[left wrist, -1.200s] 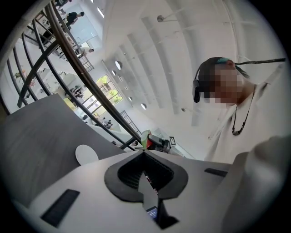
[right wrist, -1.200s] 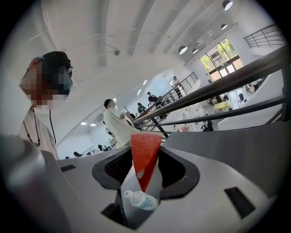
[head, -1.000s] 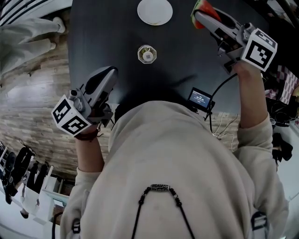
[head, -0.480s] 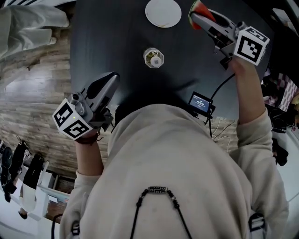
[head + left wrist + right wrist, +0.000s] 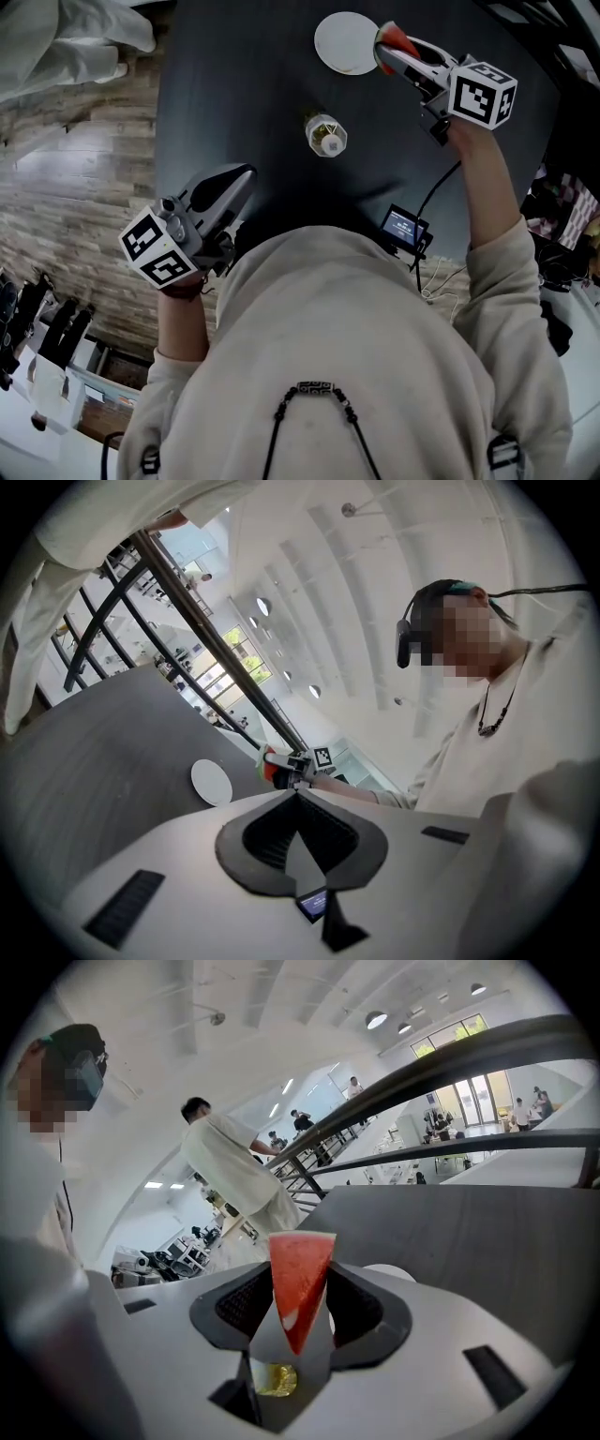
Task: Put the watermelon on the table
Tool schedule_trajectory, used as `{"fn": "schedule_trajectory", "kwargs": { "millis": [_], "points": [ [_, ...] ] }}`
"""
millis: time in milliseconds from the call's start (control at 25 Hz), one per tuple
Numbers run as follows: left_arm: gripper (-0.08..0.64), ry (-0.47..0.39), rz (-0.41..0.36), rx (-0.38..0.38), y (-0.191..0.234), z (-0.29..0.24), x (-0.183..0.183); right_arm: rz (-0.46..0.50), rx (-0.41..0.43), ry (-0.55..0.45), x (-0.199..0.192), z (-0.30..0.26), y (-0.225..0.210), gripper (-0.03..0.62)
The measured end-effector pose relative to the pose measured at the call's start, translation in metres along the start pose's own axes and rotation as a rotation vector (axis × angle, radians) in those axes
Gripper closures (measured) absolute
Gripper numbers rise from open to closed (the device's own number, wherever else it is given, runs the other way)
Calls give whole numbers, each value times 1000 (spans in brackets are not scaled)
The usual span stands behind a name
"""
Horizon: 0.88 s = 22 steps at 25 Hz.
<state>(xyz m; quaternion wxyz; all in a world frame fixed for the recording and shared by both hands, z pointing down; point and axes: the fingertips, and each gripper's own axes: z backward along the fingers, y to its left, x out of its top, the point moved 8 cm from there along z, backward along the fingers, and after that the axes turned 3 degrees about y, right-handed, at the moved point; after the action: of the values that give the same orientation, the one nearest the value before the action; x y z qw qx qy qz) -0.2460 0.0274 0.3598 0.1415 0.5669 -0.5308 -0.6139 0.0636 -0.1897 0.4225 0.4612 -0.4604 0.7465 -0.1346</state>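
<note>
A red wedge of watermelon with a green rind stands point-down between the jaws of my right gripper, which is shut on it. In the head view that gripper holds the watermelon over the dark table, at the right edge of a white plate. My left gripper hovers at the table's near left edge. Seen from its own camera, the left gripper has its jaws together with nothing between them. The plate and the watermelon show beyond it.
A small bottle stands mid-table, nearer me than the plate. A small device with a lit screen and its cable sits at the near edge. A person in white stands beyond the table's left side, by a railing.
My right gripper has come down and moved left with the watermelon, from right of the plate to its edge. The left gripper has hardly moved.
</note>
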Motion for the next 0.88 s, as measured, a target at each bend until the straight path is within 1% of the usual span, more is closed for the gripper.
{"fn": "schedule_trajectory", "kwargs": {
  "millis": [200, 320, 440, 720, 880],
  "points": [
    [561, 6, 10, -19, -1, -2, -1, 59, -56, 92, -8, -32, -18, 400],
    [561, 4, 12, -27, 0, -2, -1, 70, -81, 126, -10, -48, -27, 400],
    [561, -5, 18, -14, 2, -1, -1, 86, -107, 170, -13, -64, -37, 400],
    [561, -15, 25, 5, 4, 5, -6, 192, -192, 307, -29, -98, -45, 400],
    [561, -44, 18, 36, 13, 20, 3, 216, -243, 356, -37, -108, -52, 400]
  ]
}}
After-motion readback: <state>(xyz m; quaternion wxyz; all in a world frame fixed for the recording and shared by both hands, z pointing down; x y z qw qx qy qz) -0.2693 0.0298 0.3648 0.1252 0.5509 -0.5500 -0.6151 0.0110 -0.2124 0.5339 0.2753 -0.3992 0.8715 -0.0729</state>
